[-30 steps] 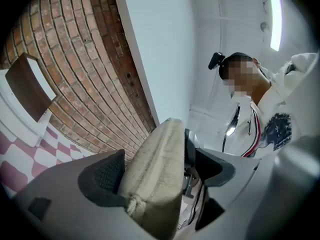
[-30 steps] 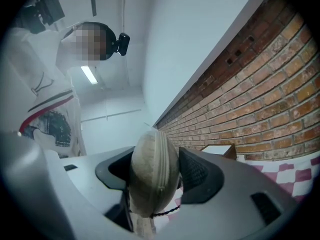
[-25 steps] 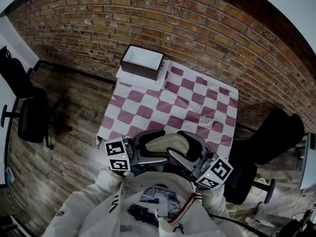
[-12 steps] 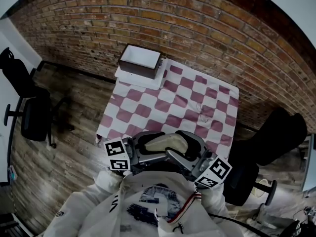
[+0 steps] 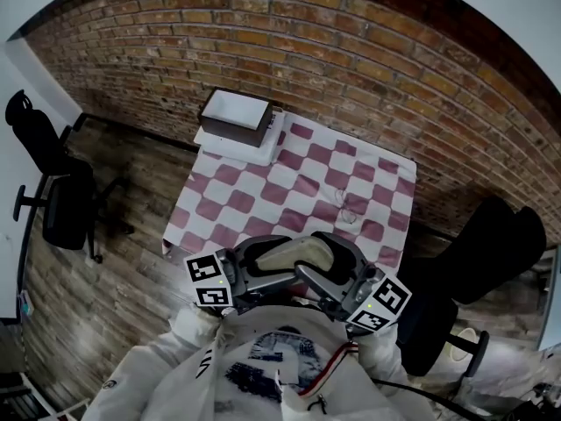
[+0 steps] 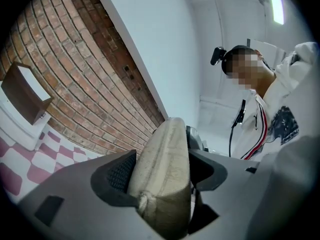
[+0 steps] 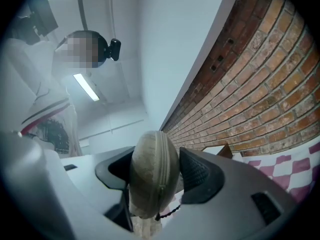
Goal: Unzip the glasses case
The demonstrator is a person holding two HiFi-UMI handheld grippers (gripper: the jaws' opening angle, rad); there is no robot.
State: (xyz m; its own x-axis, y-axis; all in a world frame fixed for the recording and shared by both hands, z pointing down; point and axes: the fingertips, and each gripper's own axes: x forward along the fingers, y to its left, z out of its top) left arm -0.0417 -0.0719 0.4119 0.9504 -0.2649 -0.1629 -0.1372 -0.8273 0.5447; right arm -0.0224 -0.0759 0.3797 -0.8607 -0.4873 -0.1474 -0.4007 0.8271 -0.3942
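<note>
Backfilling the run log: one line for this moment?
left tool: jaws just closing, now on glasses case | right tool: grips other end | zip: looks shut

Counter [image 5: 263, 196] wide open across the middle! Only the box [image 5: 235, 117] crowds the far left corner, and a small wiry thing [image 5: 348, 204] sits right of centre. Brick wall [image 5: 368, 60] shuts the far side. Near side: glasses case [image 5: 294, 254] bridges left tongs [image 5: 254, 261] and right tongs [image 5: 337, 266].

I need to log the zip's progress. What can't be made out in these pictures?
- How far the zip is open: right gripper view; the glasses case's lower end drops behind the right gripper's own body.
- Small object on the checked cloth: head view; too small to identify.
- Box contents: head view; too small to tell.
</note>
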